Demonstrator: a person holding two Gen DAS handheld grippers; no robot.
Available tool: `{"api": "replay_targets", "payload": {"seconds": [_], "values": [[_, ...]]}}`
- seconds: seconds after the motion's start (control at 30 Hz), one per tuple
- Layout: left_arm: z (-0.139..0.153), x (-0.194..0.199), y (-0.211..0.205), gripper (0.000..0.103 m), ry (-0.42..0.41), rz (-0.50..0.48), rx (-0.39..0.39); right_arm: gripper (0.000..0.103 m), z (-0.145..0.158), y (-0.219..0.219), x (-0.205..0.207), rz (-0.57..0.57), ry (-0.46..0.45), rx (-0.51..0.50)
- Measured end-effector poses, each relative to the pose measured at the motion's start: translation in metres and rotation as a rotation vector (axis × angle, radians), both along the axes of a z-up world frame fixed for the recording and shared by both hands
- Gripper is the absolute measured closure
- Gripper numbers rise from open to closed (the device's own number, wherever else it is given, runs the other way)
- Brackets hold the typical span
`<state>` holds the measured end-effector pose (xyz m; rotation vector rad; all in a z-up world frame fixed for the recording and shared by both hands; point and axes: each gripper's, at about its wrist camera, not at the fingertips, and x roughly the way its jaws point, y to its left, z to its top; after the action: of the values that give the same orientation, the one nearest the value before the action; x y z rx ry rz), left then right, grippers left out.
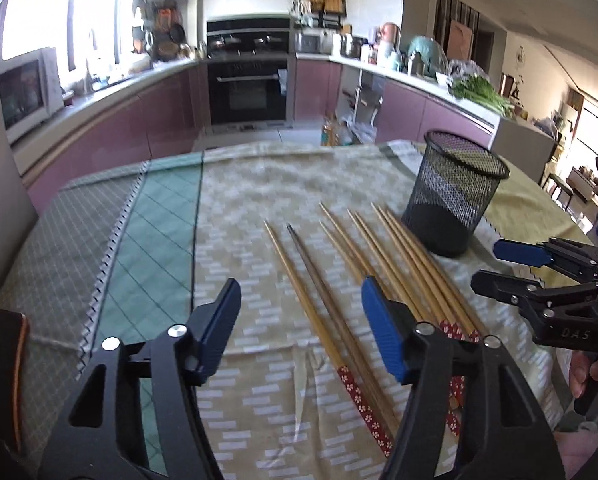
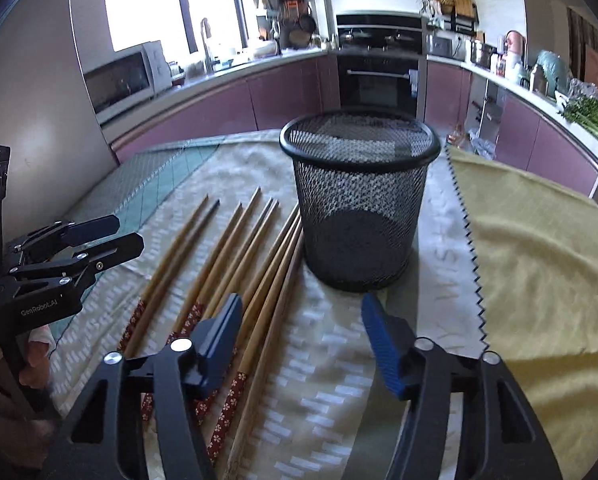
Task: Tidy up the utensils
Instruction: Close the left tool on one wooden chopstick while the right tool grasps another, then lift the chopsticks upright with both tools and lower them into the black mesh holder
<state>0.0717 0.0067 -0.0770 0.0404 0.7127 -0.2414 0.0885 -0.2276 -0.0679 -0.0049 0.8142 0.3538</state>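
Nothing is sorted yet; the left gripper (image 1: 299, 332) and right gripper (image 2: 299, 340) both hang over the table's near edge, jaws spread and empty; the chopsticks (image 1: 339, 280) all lie loose on the cloth (image 1: 235, 216); beyond them the cup (image 2: 359, 208) stands empty, just beside the nearest stick.

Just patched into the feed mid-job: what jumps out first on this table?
A black mesh cup stands upright and empty on the patterned cloth. Right beside it on its left, a row of wooden chopsticks lies flat, tips pointing away, their red flowered ends nearest the cameras. The left gripper and right gripper hover open over the cloth with nothing between their blue fingers.
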Motion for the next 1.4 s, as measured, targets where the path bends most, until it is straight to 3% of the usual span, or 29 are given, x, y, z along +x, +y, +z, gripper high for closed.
{"api": "replay_targets", "payload": {"seconds": [0.17,0.37,0.7,0.77,0.87,1.1,1.4], "values": [[-0.02,0.015,-0.004,0.06,0.098,-0.037,-0.001,0.059,-0.01,0.007,0.007,0.018,0.051,-0.004],[-0.034,0.028,-0.002,0.071,0.185,-0.063,-0.019,0.07,-0.014,0.006,0.013,0.021,0.082,-0.021],[-0.035,0.045,-0.006,0.08,0.199,-0.064,-0.007,0.075,-0.016,0.019,0.023,0.043,0.098,-0.086],[-0.035,0.047,-0.006,0.088,0.201,-0.062,-0.005,0.082,-0.016,0.021,0.026,0.045,0.099,-0.081],[-0.034,0.049,-0.007,0.092,0.203,-0.05,-0.012,0.095,-0.015,0.02,0.028,0.05,0.111,-0.05],[-0.029,0.042,-0.002,0.096,0.19,-0.04,-0.049,0.097,-0.009,0.013,0.021,0.059,0.105,0.005],[0.014,0.024,-0.001,0.096,0.118,-0.124,-0.15,0.097,0.032,-0.005,0.003,0.092,0.005,0.099]]}}
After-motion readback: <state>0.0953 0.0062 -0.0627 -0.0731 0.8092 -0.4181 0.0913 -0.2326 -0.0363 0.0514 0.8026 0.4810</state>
